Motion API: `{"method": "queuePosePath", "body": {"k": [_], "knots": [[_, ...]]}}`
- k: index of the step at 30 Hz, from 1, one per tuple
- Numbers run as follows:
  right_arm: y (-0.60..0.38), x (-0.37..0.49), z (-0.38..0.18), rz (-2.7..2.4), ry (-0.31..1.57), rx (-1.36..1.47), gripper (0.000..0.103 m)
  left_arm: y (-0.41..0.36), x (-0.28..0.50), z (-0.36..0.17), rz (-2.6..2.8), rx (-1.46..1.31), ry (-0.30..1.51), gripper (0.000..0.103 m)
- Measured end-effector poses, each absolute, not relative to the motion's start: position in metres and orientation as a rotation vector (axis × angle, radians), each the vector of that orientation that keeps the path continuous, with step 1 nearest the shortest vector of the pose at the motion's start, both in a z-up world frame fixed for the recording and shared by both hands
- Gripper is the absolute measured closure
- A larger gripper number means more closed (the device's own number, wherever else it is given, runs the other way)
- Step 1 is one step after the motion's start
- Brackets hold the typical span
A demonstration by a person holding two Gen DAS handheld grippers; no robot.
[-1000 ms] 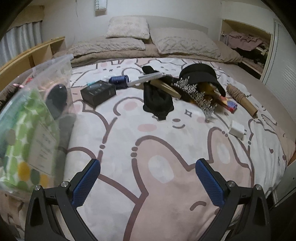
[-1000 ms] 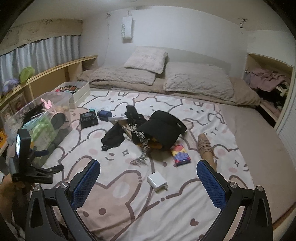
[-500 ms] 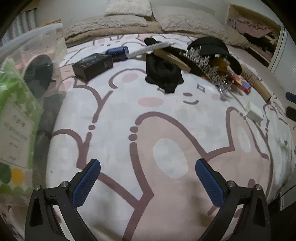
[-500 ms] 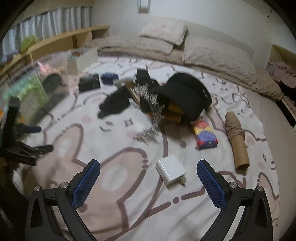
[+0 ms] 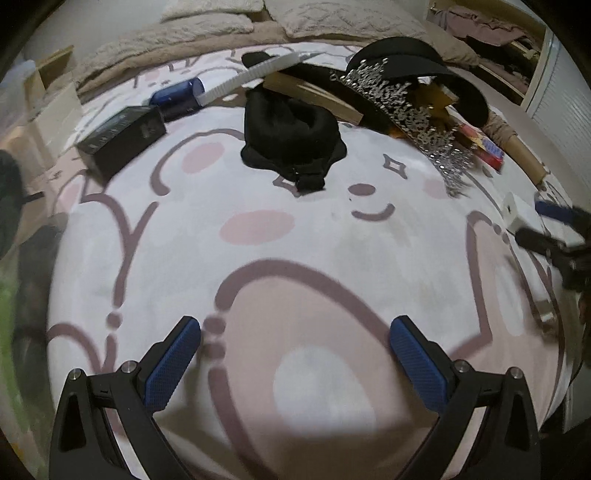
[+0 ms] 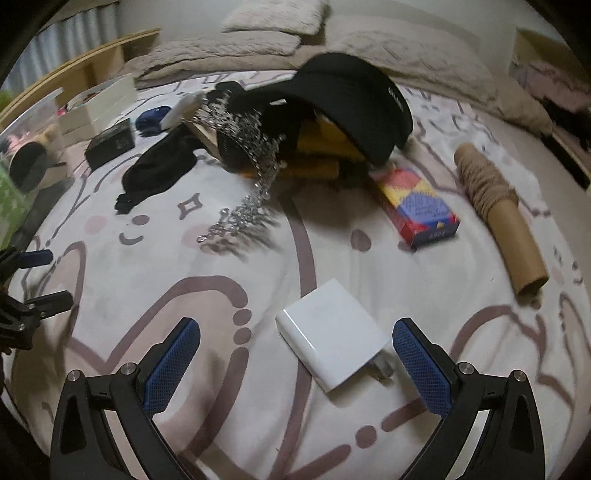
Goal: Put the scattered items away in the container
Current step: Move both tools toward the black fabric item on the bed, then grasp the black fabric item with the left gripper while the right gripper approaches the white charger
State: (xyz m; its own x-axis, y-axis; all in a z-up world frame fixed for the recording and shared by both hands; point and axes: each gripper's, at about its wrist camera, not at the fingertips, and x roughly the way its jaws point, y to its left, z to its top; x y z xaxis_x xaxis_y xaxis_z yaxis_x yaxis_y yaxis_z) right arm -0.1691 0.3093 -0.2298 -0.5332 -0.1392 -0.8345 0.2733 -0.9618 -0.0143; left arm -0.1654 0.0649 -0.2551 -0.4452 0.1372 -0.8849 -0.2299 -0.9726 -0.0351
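Observation:
Scattered items lie on the bear-print bedspread (image 5: 280, 258). In the right wrist view a white charger block (image 6: 332, 334) lies just ahead of my open, empty right gripper (image 6: 295, 354), between its fingers. Beyond it are a colourful box (image 6: 419, 206), a cardboard tube (image 6: 496, 210), a silver tiara (image 6: 247, 173), a black cap (image 6: 354, 99) and a black cloth (image 6: 159, 170). My left gripper (image 5: 295, 360) is open and empty low over bare bedspread; the black cloth (image 5: 291, 133), a black box (image 5: 122, 138) and the tiara (image 5: 410, 110) lie far ahead. The clear container (image 6: 26, 162) stands at the left.
A blue cylinder (image 5: 177, 94) and a white comb (image 5: 255, 72) lie behind the black box. A white open box (image 6: 99, 105) stands by the wooden shelf at left. Pillows (image 6: 273, 14) line the head of the bed. The right gripper shows at the left wrist view's right edge (image 5: 554, 229).
Both grippers have dropped lower and moved forward over the bed. The right gripper has closed in on the white charger block. The left gripper has moved away from the clear container.

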Motion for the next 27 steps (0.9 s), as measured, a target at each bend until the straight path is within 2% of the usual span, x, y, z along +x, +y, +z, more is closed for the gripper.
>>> {"method": "queuePosePath", "body": {"k": [6,14,21,27], "knots": [[0.315,-0.173,-0.253,-2.529,0.142,1.451,0.000,0.067,-0.199,-0.258,2.486,-1.517,0.108,0.000],[0.306,-0.164,-0.257,-2.601,0.247,1.372,0.000,0.068,-0.258,-0.258,2.530,-1.517,0.049,0.000],[0.307,-0.165,-0.259,-2.600,0.225,1.360,0.000,0.079,-0.307,-0.261,2.532,-1.519,0.029,0.000],[0.306,-0.165,-0.259,-2.607,0.229,1.350,0.000,0.096,-0.333,-0.263,2.528,-1.494,0.094,0.000]]}}
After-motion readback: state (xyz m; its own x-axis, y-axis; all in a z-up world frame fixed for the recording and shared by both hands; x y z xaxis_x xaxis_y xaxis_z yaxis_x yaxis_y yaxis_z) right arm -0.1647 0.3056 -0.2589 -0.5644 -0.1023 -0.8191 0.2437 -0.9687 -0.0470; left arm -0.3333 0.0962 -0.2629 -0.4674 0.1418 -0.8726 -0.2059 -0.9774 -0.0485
